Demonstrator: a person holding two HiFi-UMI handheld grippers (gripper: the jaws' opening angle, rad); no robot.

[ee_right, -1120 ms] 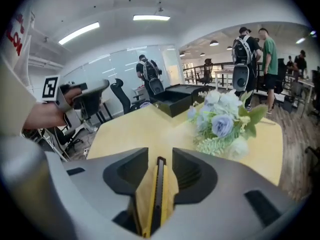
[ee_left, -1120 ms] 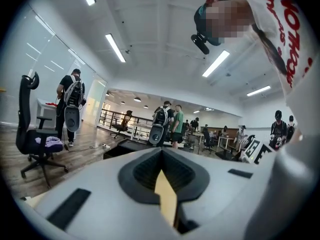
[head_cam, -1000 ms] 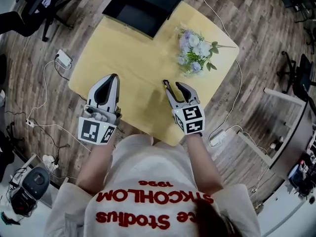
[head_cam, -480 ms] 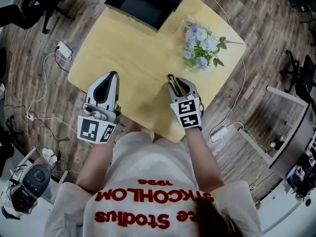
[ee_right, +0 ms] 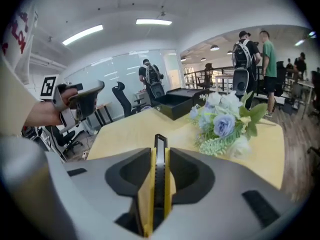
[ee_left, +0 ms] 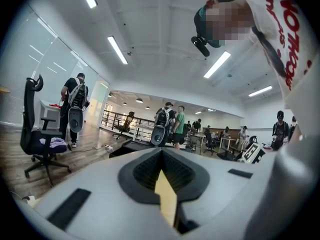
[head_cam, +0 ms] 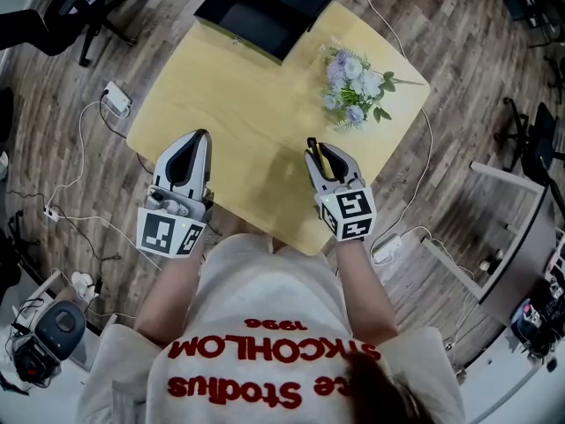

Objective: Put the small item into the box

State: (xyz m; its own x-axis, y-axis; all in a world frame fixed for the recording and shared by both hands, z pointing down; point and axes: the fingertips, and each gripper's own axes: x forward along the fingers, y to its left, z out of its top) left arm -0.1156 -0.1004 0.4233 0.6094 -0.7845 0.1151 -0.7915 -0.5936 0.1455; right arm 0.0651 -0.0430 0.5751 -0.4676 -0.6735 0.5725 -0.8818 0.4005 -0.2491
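The small item (ee_right: 160,174) is a slim black bar, standing on edge between the yellow pads of my right gripper (ee_right: 160,151). The jaws have just been closing and now press on it; its tip pokes out in front. In the head view my right gripper (head_cam: 323,155) hangs over the near right part of the yellow table (head_cam: 238,104), the slim black bar (head_cam: 312,151) in its jaws. The open black box (head_cam: 265,11) lies at the table's far edge. My left gripper (head_cam: 198,141) is shut and holds nothing, over the table's near left edge.
A bunch of pale artificial flowers (head_cam: 353,87) lies on the table between my right gripper and the box. Cables and power strips (head_cam: 115,102) run over the wooden floor around the table. An office chair (ee_left: 42,134) and several people stand farther off.
The right gripper's jaws have closed from wide open onto the black bar. The left gripper has stayed put.
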